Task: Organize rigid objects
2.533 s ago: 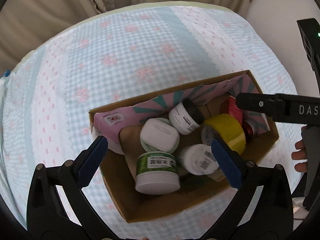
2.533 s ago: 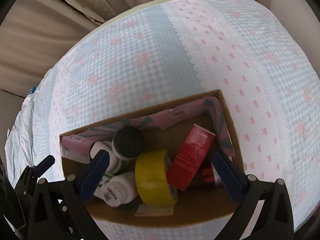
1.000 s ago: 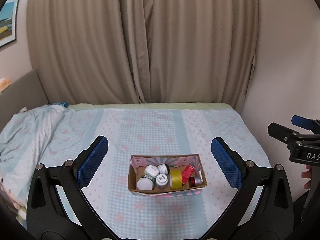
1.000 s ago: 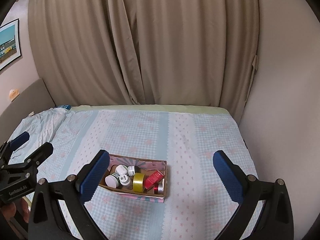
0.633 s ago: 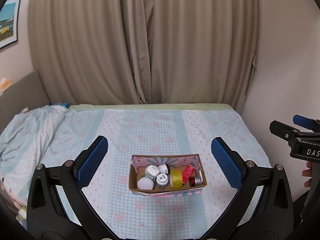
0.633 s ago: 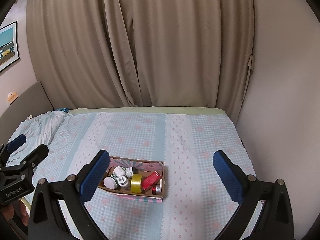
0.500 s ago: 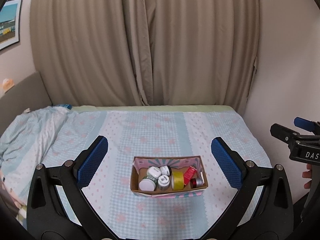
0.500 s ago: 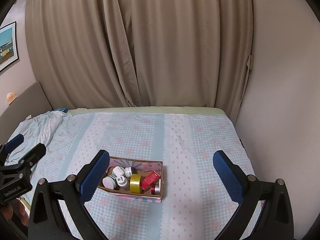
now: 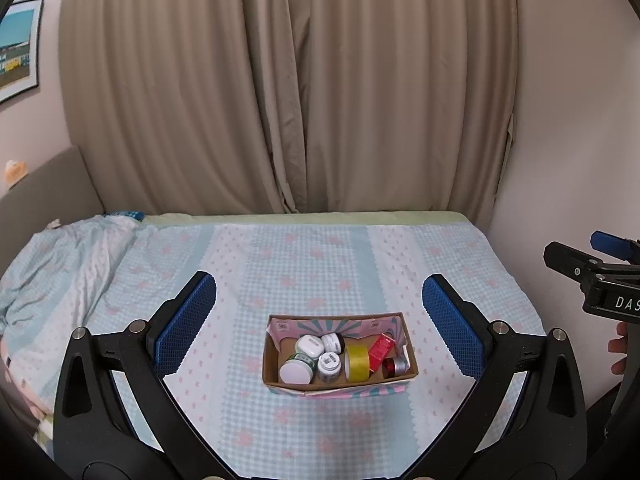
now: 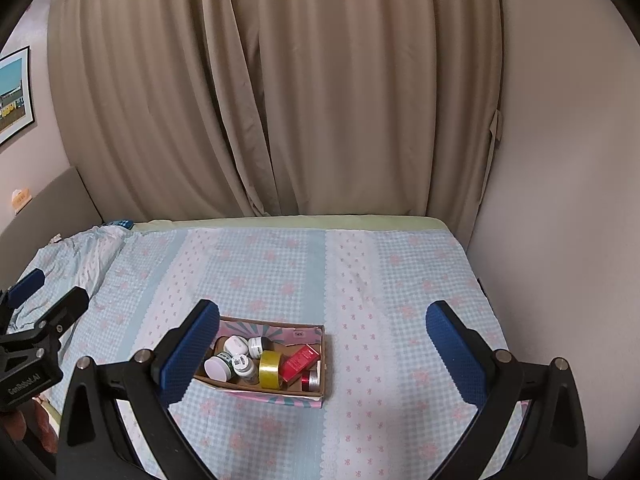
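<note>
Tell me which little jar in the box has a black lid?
It's the small white jar at the back of the cardboard box, beside the rounded white case. The other jars wear white or silvery tops.

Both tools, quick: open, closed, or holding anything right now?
Left tool: open, holding nothing.
Right tool: open, holding nothing.
</note>
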Tool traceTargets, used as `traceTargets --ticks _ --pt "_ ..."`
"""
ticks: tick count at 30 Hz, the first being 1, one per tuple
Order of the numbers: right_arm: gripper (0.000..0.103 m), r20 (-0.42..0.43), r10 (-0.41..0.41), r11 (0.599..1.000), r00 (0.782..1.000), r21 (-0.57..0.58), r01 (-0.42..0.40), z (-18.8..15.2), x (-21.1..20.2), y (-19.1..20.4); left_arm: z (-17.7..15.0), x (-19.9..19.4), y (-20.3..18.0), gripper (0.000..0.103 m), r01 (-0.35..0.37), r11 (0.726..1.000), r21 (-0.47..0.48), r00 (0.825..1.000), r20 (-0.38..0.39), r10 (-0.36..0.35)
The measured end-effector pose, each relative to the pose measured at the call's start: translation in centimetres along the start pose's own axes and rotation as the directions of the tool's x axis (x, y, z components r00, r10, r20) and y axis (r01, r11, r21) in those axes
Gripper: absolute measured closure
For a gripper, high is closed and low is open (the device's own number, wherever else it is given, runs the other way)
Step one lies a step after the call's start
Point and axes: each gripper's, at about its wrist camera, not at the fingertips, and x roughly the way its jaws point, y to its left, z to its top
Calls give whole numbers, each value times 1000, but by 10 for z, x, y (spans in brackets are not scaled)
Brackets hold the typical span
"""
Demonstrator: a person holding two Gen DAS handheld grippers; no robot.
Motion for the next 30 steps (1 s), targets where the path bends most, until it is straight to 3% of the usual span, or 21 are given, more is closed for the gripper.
traceTargets --ticks 18,30 --pt "0 -2 -15 1000 1000 9 15 -3 0 0 -6 3 2 0 18 1000 14 1000 7 -19" --pt "0 -2 -34 999 999 15 34 -2 -1 -2 -9 2 -12 0 -44 996 76 997 61 39"
